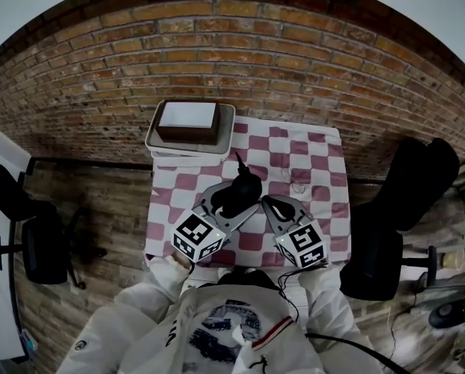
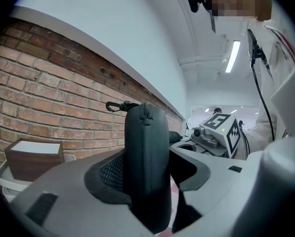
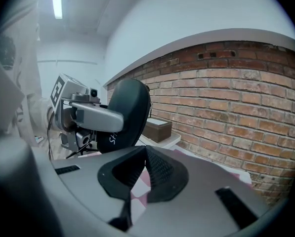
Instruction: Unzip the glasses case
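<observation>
1. We record the glasses case (image 2: 147, 157) as a black, matte, rounded shell standing on edge over the maroon-and-white checked tablecloth (image 1: 310, 162). Its zip track (image 2: 146, 113) runs over the top.
2. The left gripper (image 1: 234, 205) clamps the case between its mesh-textured pads.
3. The right gripper (image 1: 273, 206) sits just beside the case, jaws pressed together on nothing.
4. Farther back, a brown box (image 1: 187, 121) sits in a pale tray (image 1: 228, 131).

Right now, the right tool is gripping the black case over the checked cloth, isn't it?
No, the left tool grips the case over the checked cloth. The left gripper view shows its jaws pressed on the case; the right tool is shut on nothing.
</observation>
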A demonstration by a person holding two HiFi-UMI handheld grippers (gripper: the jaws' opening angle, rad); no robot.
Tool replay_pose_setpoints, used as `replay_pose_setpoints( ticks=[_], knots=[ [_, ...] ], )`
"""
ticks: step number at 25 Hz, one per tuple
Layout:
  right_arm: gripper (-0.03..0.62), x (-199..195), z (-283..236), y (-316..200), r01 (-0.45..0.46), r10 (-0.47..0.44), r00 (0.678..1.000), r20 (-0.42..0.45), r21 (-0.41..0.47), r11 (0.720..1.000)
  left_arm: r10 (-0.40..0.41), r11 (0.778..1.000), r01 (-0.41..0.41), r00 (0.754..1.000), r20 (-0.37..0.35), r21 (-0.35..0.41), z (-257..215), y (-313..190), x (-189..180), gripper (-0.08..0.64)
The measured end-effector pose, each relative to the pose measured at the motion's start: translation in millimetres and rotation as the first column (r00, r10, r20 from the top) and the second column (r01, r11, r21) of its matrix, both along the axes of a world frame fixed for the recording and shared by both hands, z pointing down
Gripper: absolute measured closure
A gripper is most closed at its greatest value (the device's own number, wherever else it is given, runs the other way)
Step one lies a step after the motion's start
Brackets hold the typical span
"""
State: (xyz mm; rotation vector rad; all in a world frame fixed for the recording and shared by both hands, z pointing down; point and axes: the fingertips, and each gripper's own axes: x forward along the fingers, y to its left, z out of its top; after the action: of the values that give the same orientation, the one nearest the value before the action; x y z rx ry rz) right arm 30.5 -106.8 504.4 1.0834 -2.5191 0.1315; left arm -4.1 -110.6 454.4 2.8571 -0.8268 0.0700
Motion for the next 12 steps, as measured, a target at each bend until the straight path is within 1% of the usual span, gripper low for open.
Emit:
replay_pose_setpoints(
  ticks=[4,8,12],
  knots=[
    [0.58,-3.4,-12.6,-7.1,-0.001,0.0,1.0,0.024,0.024,1.0,0.013,1.0,-0.013,1.0,-0.005,-0.002,-4.4,-3.0,1.7,0.311],
    [0.58,-4.2,-24.1,-10.0,0.014,-0.016,0.999,0.039,0.056,0.998,0.066,0.998,-0.066,0.998,-0.016,-0.01,-8.1,0.3,4.7,0.311],
    [0.58,0.4,-39.1,-11.4,0.036,-0.039,0.999,0.029,0.112,0.993,0.117,0.993,-0.116,0.993,-0.019,0.007,-11.9,3.1,3.0,0.311]
  ],
)
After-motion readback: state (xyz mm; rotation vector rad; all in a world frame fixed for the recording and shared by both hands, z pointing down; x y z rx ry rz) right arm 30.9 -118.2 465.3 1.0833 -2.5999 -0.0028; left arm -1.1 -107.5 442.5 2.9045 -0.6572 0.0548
